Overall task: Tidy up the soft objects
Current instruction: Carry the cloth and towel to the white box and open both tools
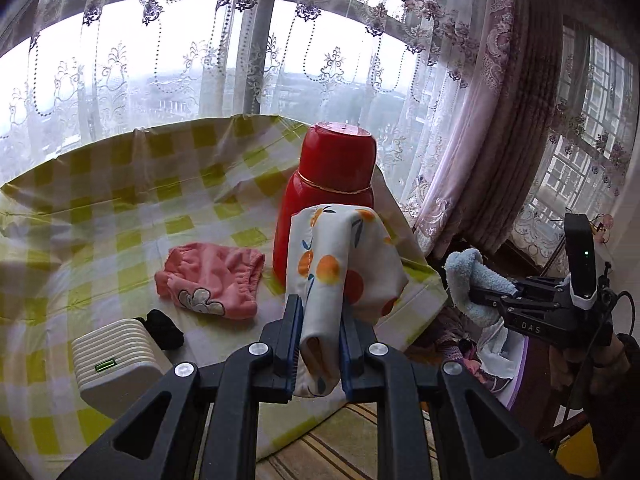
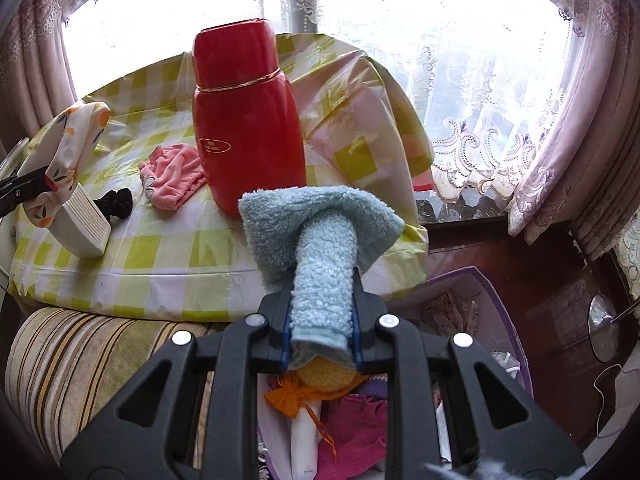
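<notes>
Lace curtains backed the checked worktop point(image 2: 168, 248), where the pink cloth point(image 2: 172, 180) and a black item point(image 2: 118, 202) beside the red flask point(image 2: 246, 136) were unsorted. Your left claw point(image 1: 320, 320) pinched the orange-print cloth point(image 1: 340, 264) in front of the flask, and your right claw point(image 2: 322, 300) pinched the blue towel point(image 2: 320, 236) above the part-filled box point(image 2: 516, 300).

Red flask point(image 1: 326, 200) amid open tablecloth point(image 1: 120, 208)

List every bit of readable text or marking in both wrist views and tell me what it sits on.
"DAS": white letters on the black body of the right claw, seen from the left wrist view.
Gold oval label on the red thermos: two lines of lettering, too small and blurred to read.
Green lit indicator on the white ribbed device: a light, no legible characters.
Nothing else carries readable text.
</notes>
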The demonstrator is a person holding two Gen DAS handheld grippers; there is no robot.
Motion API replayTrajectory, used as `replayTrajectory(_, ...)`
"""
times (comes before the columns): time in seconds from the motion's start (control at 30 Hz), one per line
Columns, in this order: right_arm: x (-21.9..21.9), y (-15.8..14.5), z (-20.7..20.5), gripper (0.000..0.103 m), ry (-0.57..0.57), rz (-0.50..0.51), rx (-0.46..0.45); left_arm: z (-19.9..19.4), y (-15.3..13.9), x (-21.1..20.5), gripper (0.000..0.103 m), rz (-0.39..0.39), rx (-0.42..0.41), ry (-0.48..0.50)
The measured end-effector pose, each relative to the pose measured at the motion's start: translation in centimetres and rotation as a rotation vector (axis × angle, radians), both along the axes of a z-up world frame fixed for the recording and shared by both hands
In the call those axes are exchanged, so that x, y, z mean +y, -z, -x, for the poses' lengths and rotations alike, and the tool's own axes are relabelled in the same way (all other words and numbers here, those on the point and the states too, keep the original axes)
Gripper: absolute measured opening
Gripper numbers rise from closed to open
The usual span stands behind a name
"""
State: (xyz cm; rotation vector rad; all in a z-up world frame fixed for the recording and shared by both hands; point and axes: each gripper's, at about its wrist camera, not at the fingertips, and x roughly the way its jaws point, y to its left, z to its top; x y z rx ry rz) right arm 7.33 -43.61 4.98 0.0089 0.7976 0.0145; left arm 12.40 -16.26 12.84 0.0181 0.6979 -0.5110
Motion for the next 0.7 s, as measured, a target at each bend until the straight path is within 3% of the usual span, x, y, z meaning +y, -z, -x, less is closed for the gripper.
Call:
replayTrajectory(0.3,-7.3,0.1,2.1,0.027,0.162,-0.003,0.003,1.4,1.6,-9.3,0.017,0.009,0.068,0.139)
replayTrajectory(0.7,-12.7,0.5,4.1,0.027,0.268,-0.021,-0.003,4.6,5.3,-18.5,0.020,-0.090,0.198,0.332)
